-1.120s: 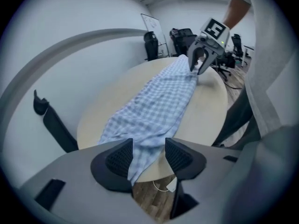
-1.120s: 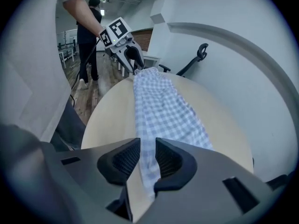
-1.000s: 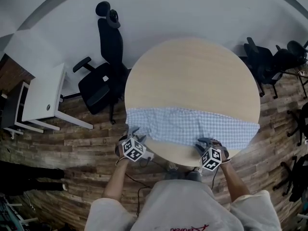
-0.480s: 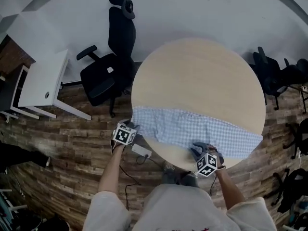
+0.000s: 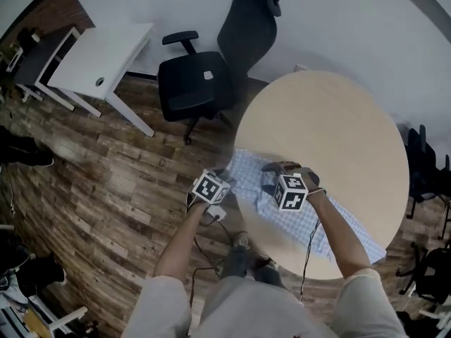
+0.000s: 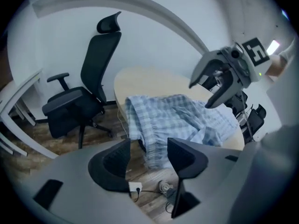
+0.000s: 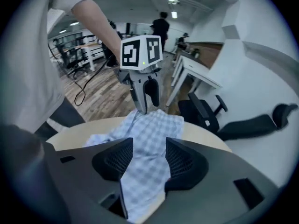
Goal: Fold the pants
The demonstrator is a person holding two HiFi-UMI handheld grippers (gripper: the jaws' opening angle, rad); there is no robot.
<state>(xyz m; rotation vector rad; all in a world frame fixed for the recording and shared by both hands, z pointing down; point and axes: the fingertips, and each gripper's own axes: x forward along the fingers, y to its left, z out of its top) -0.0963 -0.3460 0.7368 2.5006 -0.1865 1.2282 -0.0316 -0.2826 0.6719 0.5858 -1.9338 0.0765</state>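
The blue checked pants lie along the near edge of the round wooden table, their left end hanging over the rim. My right gripper hovers over the pants' left part, where the cloth is bunched. Its jaws have just been opening, and in the left gripper view the right gripper stands open with nothing in it. The cloth lies loose under it. My left gripper is at the table's left rim, open after widening, with the left gripper tips just above the pants' end.
A black office chair stands left of the table, with a white desk further left. A white power strip and cable lie on the wood floor below the table's rim. More black chairs stand at the far right.
My right gripper swept left along the near edge to the pants' left part, and its jaws now stand apart. The left gripper shifted to the table's left rim. The view swung left.
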